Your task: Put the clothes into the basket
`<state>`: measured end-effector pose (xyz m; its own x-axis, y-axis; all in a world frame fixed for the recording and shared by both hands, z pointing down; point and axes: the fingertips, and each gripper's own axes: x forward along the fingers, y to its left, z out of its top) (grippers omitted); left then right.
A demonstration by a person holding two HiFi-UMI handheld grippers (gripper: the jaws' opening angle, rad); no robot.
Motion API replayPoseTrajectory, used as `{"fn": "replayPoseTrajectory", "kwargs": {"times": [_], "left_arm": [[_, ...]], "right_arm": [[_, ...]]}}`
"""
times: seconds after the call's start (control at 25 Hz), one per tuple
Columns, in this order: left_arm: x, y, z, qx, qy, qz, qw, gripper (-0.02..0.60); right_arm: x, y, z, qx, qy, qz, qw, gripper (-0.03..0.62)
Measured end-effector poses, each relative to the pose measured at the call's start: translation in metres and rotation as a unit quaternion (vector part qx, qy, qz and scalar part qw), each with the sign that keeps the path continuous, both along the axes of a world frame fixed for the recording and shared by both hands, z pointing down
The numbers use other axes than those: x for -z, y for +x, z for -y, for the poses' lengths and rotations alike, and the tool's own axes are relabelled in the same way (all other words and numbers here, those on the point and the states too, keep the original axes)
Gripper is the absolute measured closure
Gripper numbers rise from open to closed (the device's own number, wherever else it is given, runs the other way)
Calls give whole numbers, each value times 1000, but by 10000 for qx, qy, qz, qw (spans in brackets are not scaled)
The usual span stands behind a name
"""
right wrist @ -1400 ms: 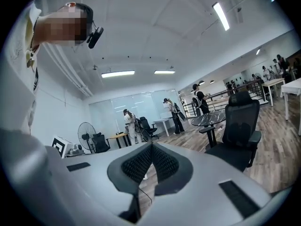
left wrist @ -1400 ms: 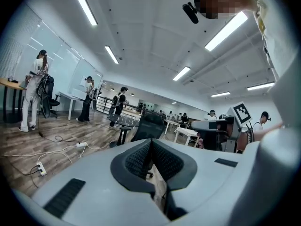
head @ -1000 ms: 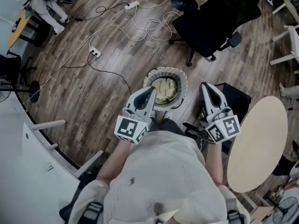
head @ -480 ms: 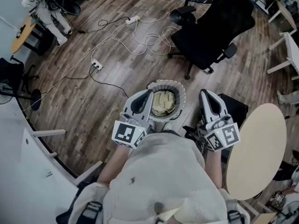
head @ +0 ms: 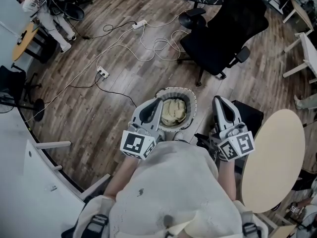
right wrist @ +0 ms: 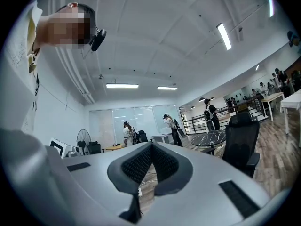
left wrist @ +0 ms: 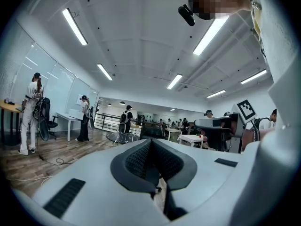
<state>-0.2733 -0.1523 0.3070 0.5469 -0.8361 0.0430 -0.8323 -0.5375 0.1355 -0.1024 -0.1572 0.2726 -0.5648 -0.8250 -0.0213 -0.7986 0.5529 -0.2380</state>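
A round basket [head: 192,94] with a pale rim stands on the wooden floor just ahead of me. Cream-coloured clothes [head: 173,112] lie crumpled inside it. My left gripper [head: 159,101] is held level over the basket's near left edge, its pads [left wrist: 136,157] closed together with nothing between them. My right gripper [head: 217,99] hangs to the right of the basket, apart from it, also shut and empty. In the right gripper view the dark pads [right wrist: 138,164] meet at the tip. No loose garment shows outside the basket.
A black office chair [head: 223,29] stands beyond the basket, a round beige table [head: 272,157] at my right, a dark box [head: 250,114] beside the right gripper. Cables [head: 148,38] and a power strip [head: 102,72] lie on the floor. A person [head: 44,9] stands far left.
Both grippers have lifted a little and stayed shut. The basket and its clothes have not moved.
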Motion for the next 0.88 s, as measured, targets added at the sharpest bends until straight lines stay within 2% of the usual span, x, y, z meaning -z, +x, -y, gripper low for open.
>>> {"fn": "replayPoseTrajectory", "kwargs": {"times": [0.88], "left_arm": [[-2,-4,6,38,9,24,10000,561]], "right_arm": [[-4,0,4,-43,-37,-31,10000,588]]}}
